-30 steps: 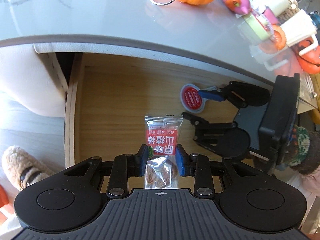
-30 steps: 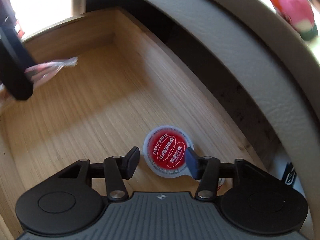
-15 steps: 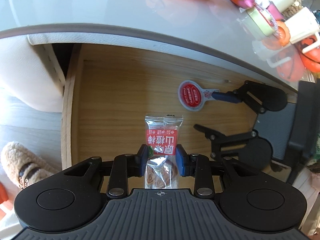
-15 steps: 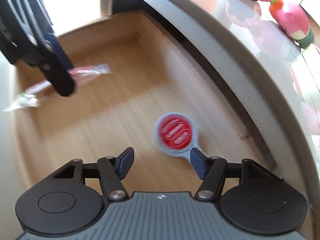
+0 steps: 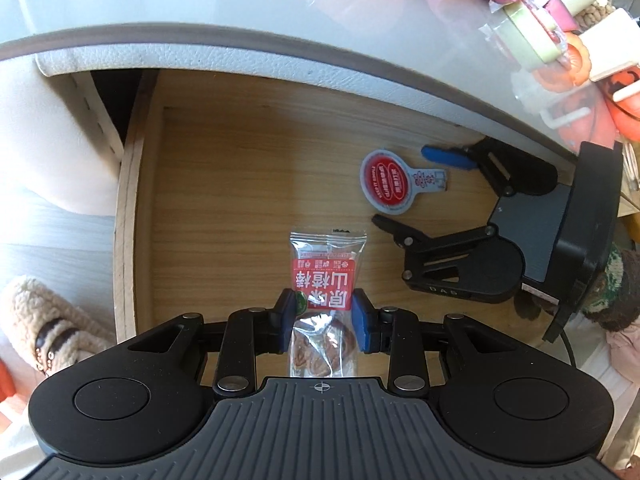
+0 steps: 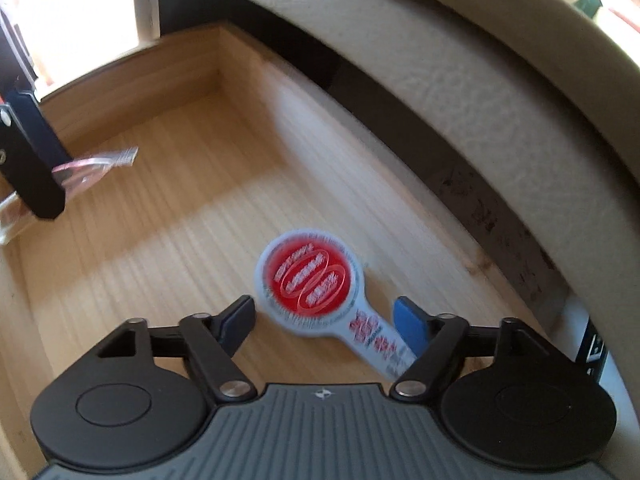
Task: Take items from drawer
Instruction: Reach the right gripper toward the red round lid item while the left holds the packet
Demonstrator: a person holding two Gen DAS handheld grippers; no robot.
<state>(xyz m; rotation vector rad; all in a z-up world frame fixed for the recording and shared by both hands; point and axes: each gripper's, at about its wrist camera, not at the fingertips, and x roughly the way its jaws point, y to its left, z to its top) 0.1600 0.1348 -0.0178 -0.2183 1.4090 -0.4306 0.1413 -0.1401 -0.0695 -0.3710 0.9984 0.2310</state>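
Overhead, the pale glossy tabletop [image 5: 200,12] curves across the top of the left wrist view, with a padded cream edge under its rim, and a cluster of bright toys [image 5: 540,32] crowds its far right corner. Below it the wooden drawer [image 5: 224,184] stands pulled out, its light grain floor bare over most of its left half and its plywood side wall running down the left. On the floor outside the drawer, at the lower left, sits a fuzzy beige slipper [image 5: 44,320]. The left hand-held gripper [image 5: 323,320] points down into the near part of the drawer, and its blue pads pinch a clear snack packet [image 5: 326,276] with a red label; the packet's far end sticks out beyond the fingertips over the drawer floor and brown pieces show through the wrapper between the pads. The right hand-held gripper [image 5: 420,188] reaches in from the right side, held by a hand in a knitted sleeve, and its jaws have just been opening; they now stand spread wide. In the right wrist view that right hand-held gripper [image 6: 324,320] has the small round sauce cup [image 6: 310,278], red on top with a white rim and a long printed tab, lying flat on the drawer floor between the fingertips, and neither pad presses it. The cup lies near the drawer's back right, apart from the packet.
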